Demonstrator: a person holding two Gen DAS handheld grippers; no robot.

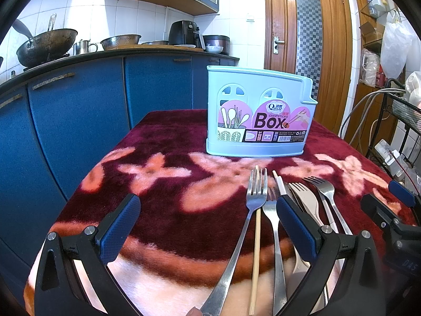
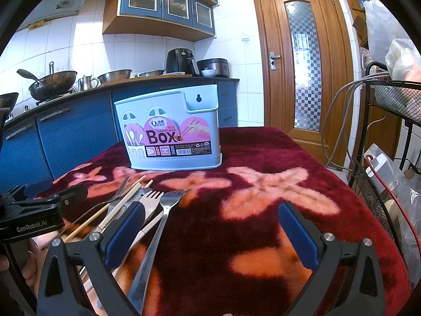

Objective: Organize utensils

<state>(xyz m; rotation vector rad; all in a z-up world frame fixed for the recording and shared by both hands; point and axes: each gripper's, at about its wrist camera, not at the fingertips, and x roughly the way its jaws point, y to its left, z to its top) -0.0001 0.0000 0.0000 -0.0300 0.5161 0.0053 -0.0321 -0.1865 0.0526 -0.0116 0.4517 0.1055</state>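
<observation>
A light-blue chopsticks box [image 1: 259, 113] stands upright at the table's far middle; it also shows in the right wrist view [image 2: 171, 131]. Several steel forks [image 1: 256, 194], a white-handled knife [image 1: 306, 200] and wooden chopsticks [image 1: 256, 247] lie in a loose pile on the cloth in front of it. My left gripper [image 1: 208, 226] is open and empty, its right finger over the pile. My right gripper [image 2: 210, 231] is open and empty, to the right of the pile [image 2: 147, 205], with a fork [image 2: 168, 202] just inside its left finger.
The table wears a dark red fleece cloth [image 1: 158, 210] with pink flowers. Blue kitchen cabinets [image 1: 79, 121] run along the left. A black wire rack [image 2: 389, 137] with cables and bags stands at the right. A wooden door [image 2: 302, 60] is behind.
</observation>
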